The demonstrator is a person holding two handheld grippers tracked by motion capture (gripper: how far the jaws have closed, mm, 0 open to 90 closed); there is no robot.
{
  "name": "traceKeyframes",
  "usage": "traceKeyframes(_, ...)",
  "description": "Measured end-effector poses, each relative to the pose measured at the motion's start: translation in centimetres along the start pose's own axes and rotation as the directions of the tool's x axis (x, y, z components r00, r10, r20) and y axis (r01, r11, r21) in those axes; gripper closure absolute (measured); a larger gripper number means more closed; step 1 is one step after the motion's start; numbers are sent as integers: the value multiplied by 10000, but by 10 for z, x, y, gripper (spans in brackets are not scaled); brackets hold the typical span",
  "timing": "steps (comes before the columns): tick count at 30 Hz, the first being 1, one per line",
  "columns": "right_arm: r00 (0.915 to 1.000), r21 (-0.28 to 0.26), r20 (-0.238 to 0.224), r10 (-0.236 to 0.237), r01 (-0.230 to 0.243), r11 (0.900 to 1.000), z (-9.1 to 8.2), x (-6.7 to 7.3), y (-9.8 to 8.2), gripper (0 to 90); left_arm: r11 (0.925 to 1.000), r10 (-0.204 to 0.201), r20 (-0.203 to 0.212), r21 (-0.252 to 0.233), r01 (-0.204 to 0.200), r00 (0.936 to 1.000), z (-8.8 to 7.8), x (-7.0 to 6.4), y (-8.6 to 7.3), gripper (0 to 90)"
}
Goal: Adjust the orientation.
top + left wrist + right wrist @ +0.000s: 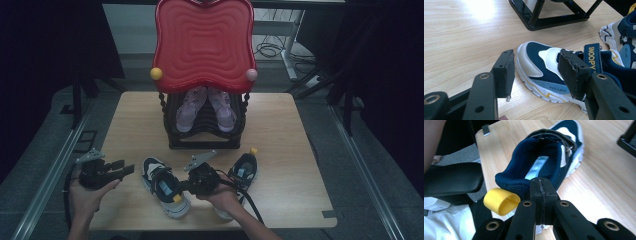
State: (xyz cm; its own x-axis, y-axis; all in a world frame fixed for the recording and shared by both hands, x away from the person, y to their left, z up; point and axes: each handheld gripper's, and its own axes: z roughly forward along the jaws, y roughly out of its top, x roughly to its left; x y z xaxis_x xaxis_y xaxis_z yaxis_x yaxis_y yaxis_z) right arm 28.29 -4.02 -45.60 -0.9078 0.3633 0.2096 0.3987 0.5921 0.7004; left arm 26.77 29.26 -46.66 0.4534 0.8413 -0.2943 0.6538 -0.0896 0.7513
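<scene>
Gripping the heel collar of a navy and white sneaker just beside its yellow pull loop, the right tool has its jaws pressed fully together on the fabric. That sneaker lies on the table in front of the black shoe rack, where a pink pair already sits. The left tool waits open and empty beside the toe. The second navy sneaker lies untouched, so both, I reckon, remain to be shelved.

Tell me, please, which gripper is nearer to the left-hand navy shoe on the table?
Right. The right gripper is shut on the heel of that shoe; the left gripper sits open, apart, beside its toe.
</scene>
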Motion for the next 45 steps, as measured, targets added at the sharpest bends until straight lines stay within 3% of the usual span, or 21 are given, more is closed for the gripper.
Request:
traceKeyframes(14,9992,-255,-385,-125,115,9996,10,17,-1,890,10000,-52,-40,81,52,10000,1,3,-2,463)
traceKeyframes(24,9992,-326,-393,-102,89,9994,9,16,-4,890,9999,-68,-46,107,69,10000,1,3,-3,462)
traceKeyframes(33,9997,-738,-253,-28,10,9973,-5,11,-8,890,9998,-52,17,175,51,10000,3,2,-5,475)
traceKeyframes(41,9996,-1360,-23,264,-265,9904,-30,1,-27,890,9981,119,302,605,-138,9995,7,2,-11,715)
traceKeyframes(45,9995,-1746,47,313,-300,9842,-44,-5,-38,889,9968,204,229,775,-221,9995,9,1,-15,830)
